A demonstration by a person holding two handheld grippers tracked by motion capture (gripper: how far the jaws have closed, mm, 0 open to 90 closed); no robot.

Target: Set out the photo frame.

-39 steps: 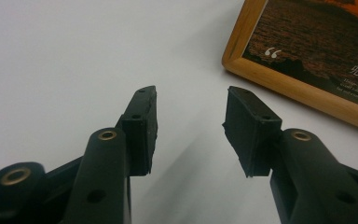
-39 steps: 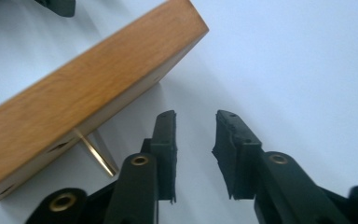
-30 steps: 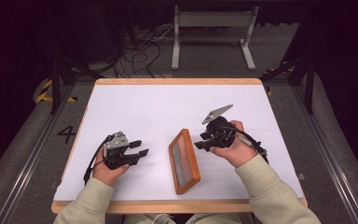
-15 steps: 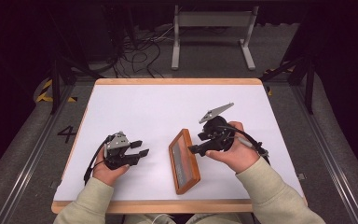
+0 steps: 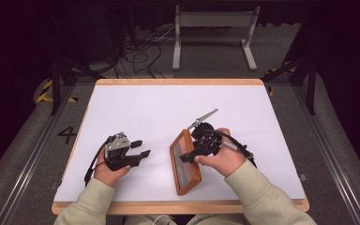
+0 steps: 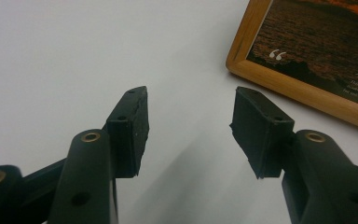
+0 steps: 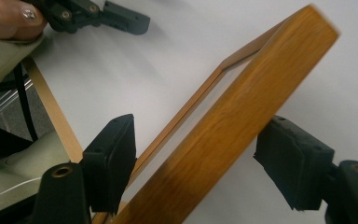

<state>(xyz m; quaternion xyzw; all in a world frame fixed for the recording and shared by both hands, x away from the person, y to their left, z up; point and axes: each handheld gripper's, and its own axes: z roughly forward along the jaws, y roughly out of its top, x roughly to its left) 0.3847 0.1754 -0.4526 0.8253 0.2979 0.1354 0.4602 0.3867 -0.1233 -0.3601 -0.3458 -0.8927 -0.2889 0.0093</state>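
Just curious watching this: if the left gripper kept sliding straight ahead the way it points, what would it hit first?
Probably the wooden picture frame: the left gripper points across bare table toward it, though it may only clip the near corner.

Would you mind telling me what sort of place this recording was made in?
Probably a lab or studio data-collection station: a white-topped table on a grey floor with a taped number marker, loose cables behind, dark surroundings.

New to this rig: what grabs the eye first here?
The wooden frame lying near the front edge of the white table, a dark sunset print under its glass. The right claw straddles its rim, jaws just opening, pads off the wood. The left claw sits open and empty to the frame's left.
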